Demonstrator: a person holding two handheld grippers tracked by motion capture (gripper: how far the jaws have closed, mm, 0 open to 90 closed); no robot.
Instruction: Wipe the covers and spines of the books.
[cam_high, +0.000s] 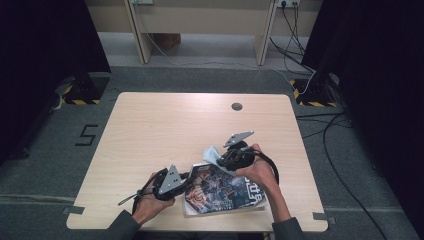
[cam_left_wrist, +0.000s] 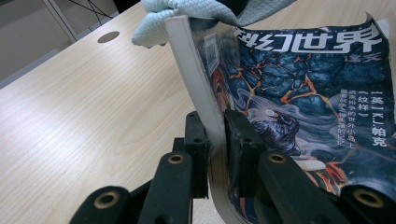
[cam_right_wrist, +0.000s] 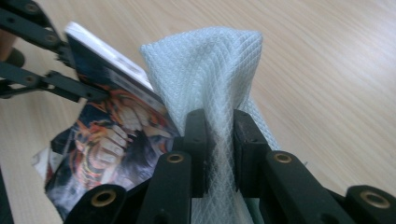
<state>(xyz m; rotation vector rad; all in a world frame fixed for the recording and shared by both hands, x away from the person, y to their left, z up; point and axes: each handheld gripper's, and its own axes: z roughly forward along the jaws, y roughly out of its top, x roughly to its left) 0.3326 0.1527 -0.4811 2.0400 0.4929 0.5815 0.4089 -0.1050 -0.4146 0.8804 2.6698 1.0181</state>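
Just past the magazine's far corner my right gripper had its jaws pinching the cloth, while my left gripper clamped the spine edge, lifted off the surface.

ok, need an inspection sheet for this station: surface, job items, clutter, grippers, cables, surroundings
Surface: light wood table, round grommet hole near far edge.
Job's things: magazine at near edge, its spine edge lifted; pale cloth at its far corner.
Clutter: nothing seen.
Grippers: left gripper shut on magazine's spine edge; right gripper shut on cloth.
Cables: gripper cable trails off near edge; floor cables at right.
Surroundings: grey carpet, dark curtains both sides, wooden furniture legs behind.
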